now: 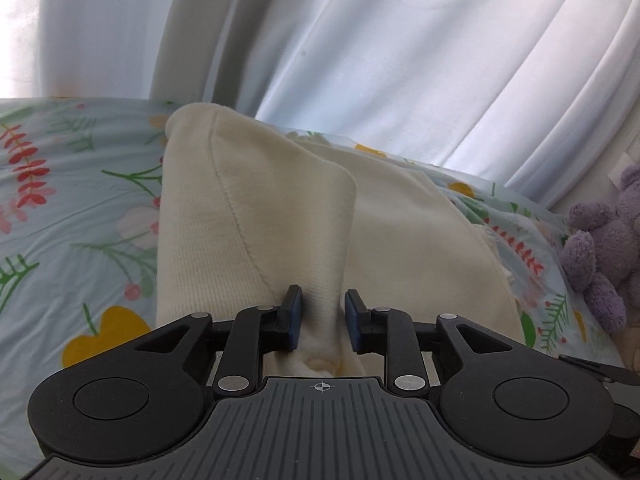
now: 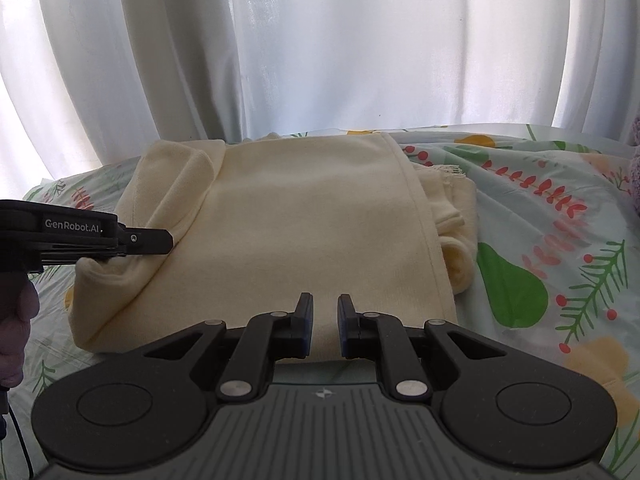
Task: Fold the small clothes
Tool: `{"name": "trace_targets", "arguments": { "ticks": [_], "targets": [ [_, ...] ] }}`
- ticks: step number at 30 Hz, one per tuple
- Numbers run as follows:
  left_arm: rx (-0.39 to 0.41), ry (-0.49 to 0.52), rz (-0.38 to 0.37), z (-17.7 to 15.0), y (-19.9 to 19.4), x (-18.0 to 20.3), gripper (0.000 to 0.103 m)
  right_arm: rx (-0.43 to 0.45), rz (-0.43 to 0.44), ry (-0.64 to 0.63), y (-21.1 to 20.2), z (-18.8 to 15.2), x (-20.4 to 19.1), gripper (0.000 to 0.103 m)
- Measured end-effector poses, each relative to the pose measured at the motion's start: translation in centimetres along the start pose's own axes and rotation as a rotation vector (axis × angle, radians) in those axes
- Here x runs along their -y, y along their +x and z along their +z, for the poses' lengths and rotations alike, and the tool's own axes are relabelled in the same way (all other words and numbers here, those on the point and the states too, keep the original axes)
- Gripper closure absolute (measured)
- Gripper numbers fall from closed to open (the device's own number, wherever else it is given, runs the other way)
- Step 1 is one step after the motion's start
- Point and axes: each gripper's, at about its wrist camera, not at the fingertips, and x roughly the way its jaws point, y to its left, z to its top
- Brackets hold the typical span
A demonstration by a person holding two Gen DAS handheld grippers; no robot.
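Note:
A cream knit garment [image 2: 304, 220] lies folded on a floral bedsheet [image 2: 552, 216]. In the left wrist view my left gripper [image 1: 322, 312] is shut on a bunched cream sleeve [image 1: 256, 216] and lifts it off the sheet; the cloth fills the gap between the blue pads. The same left gripper [image 2: 160, 240] shows from the side in the right wrist view, at the garment's left edge. My right gripper [image 2: 324, 314] hovers over the garment's near edge with a narrow gap between its pads and nothing between them.
White curtains [image 2: 320, 48] hang behind the bed. A purple plush toy [image 1: 608, 240] sits at the right edge of the bed. The floral sheet [image 1: 72, 208] spreads left and right of the garment. A hand [image 2: 12, 332] holds the left gripper.

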Motion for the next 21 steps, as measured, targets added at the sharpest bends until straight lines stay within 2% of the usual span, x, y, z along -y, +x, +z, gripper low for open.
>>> {"name": "trace_targets", "arguments": {
  "ticks": [2,5,6,9,11,15,17,19,21],
  "targets": [
    [-0.022,-0.004,-0.026,0.3,-1.6,0.2,0.066,-0.01,0.004,0.001,0.2,0.0,0.1,0.09],
    [0.049,-0.043,-0.07,0.4,-5.3,-0.7,0.057,-0.008,0.012,0.002,0.2,0.0,0.2,0.09],
    [0.071,-0.047,-0.053,0.5,-6.0,-1.1,0.055,-0.009,0.015,0.003,0.2,0.1,0.3,0.09],
    [0.101,-0.068,0.077,0.7,-6.7,-3.0,0.054,-0.012,0.031,0.006,0.4,0.4,0.4,0.09],
    [0.069,-0.112,0.139,0.6,-5.8,-4.3,0.056,-0.008,0.037,0.006,0.6,0.6,0.3,0.09],
    [-0.042,-0.102,0.088,-0.9,-3.7,-4.4,0.056,0.003,0.057,-0.004,0.8,1.2,-0.5,0.09],
    [-0.089,-0.055,0.12,-2.1,-2.3,-3.7,0.049,-0.004,0.064,-0.027,1.2,1.4,-1.0,0.09],
    [-0.078,-0.028,0.138,-2.6,-2.1,-3.1,0.045,-0.026,0.067,-0.047,1.8,1.5,-1.5,0.09],
    [-0.088,-0.042,0.146,-2.5,-2.8,-3.2,0.045,-0.052,0.065,-0.066,2.4,1.8,-2.0,0.09]
  ]
}}
